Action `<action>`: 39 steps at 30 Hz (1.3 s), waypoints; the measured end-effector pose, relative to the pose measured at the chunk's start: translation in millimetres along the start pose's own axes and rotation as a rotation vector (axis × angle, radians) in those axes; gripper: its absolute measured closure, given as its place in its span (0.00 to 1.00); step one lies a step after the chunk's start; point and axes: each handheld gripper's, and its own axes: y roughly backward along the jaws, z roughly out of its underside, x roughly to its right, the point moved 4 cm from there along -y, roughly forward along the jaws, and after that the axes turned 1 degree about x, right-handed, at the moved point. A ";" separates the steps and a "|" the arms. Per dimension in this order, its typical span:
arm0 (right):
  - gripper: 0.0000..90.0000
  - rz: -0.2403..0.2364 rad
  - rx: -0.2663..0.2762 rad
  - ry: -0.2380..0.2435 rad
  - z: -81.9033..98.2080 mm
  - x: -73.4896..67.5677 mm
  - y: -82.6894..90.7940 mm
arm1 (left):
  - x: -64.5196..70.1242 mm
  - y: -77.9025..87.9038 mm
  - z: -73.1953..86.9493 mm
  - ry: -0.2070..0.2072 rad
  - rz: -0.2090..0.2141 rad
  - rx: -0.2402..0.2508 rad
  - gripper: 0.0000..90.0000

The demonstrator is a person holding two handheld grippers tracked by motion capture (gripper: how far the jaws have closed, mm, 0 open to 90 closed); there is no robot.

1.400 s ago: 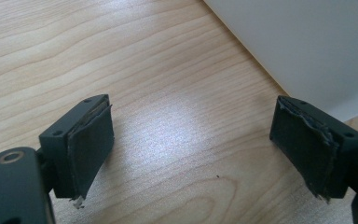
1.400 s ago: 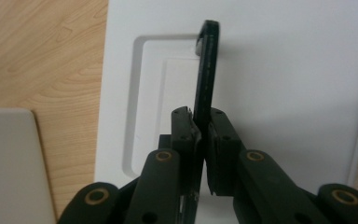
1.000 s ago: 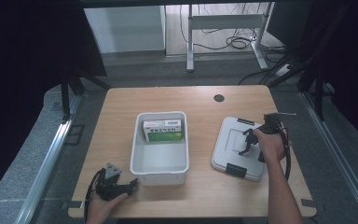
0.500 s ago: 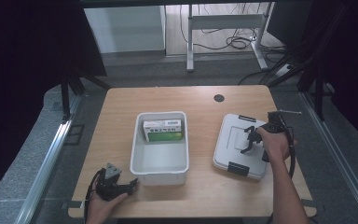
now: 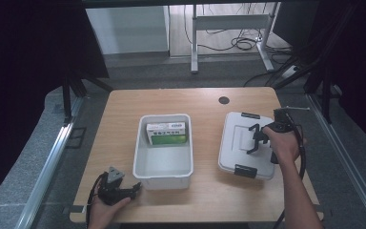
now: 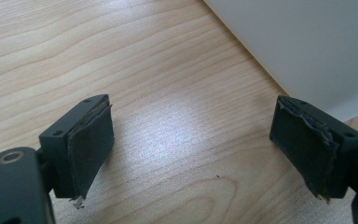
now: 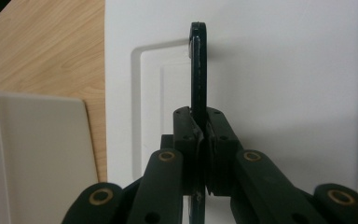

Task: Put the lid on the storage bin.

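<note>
Right tongs (image 7: 200, 154) pinch the thin black handle (image 7: 198, 70) of the stiff, light-looking lid (image 5: 248, 143) (sensible hold); left tongs (image 6: 191, 149) gape wide at the counter's near-left corner.

Pale wooden table (image 5: 205, 102) with a dark round grommet (image 5: 224, 100); grey floor, cables (image 5: 228, 43) beyond.

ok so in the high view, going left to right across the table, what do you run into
left gripper → white bin holding the green box → white lid → black handle on the lid → right gripper shut on that handle.
</note>
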 end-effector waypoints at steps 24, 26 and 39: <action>0.94 -0.074 0.015 0.086 4.1 -32.5 48.3 | -0.2 0.0 -0.1 -0.003 -0.001 0.000 0.15; 0.94 -0.082 0.014 0.090 5.3 -34.5 50.2 | -0.2 0.0 -0.1 -0.003 -0.001 0.000 0.15; 0.94 -0.110 0.014 0.139 11.9 -55.0 60.7 | -0.2 0.0 -0.1 -0.002 -0.001 -0.001 0.15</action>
